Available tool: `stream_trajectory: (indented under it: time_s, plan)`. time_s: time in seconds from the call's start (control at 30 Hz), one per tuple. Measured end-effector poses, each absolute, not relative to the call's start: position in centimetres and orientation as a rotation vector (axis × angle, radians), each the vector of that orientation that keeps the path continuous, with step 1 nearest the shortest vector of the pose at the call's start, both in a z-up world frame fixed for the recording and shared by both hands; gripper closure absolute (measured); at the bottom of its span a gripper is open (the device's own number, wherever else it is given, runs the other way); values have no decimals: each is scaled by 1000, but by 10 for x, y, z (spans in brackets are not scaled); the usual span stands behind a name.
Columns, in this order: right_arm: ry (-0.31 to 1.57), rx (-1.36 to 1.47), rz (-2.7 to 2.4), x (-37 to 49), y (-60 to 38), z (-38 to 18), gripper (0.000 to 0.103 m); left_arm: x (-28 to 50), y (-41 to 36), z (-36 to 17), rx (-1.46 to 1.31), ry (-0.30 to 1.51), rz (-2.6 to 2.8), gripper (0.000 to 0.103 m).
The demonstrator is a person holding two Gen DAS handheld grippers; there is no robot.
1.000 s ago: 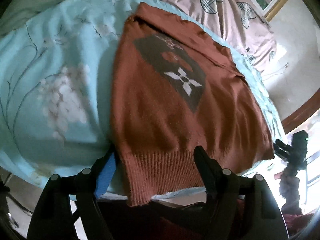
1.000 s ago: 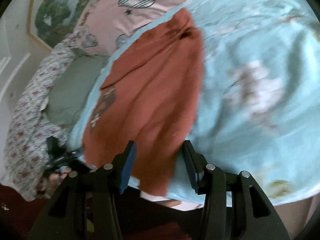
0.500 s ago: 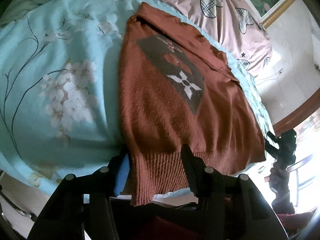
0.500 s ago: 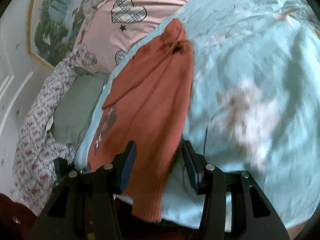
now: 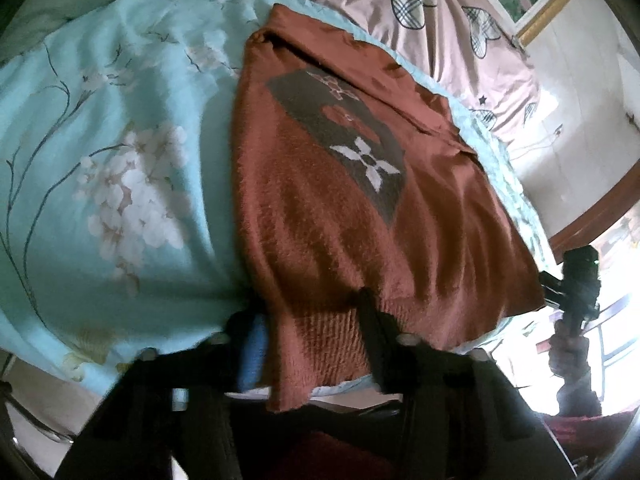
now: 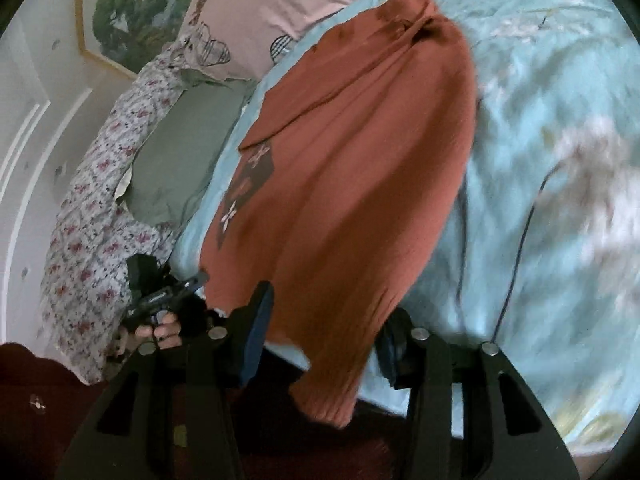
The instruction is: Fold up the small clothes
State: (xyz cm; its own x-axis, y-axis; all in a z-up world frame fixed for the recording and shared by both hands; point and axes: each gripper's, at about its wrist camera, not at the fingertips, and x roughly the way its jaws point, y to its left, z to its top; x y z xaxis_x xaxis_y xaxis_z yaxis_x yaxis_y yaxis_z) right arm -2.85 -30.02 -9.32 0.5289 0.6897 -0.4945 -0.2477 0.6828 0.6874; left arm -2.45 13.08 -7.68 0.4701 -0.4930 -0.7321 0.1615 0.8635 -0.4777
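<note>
At the bed's near edge, the sweater (image 5: pixel 344 208) lies lengthwise away; left gripper (image 5: pixel 308 320) and right gripper (image 6: pixel 328 312) each straddle a hem corner, jaws spread.

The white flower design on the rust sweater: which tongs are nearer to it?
Left. The left tongs straddle the sweater hem on the flower design side; the right tongs straddle the hem's opposite end, farther away.

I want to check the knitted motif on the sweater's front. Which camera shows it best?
The left wrist view: the sweater's dark diamond motif with its white flower lies in full view. In the right wrist view the motif is a narrow sliver at the sweater's left edge.
</note>
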Motion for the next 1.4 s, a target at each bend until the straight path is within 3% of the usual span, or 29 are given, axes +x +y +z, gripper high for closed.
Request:
stream_trajectory:
  time_s: [0.07,0.2,0.43,0.73,1.4]
  plan:
    - [843,586,597,-35,-297,-96,80,-25,133,-76,-383,1011,-424,93]
    - [821,583,559,-40,-296,-94,94,-27,138,-71,-425,984,-442,96]
    - [774,564,536,-44,-303,-80,95,-33,136,-61,-431,915,-432,97]
    - [622,551,547,-36,-312,-34,95,-18,148,-9,-510,740,-460,98]
    - [541,466,348,181,-353,51,95,200,117,72,-443,584,-299,98]
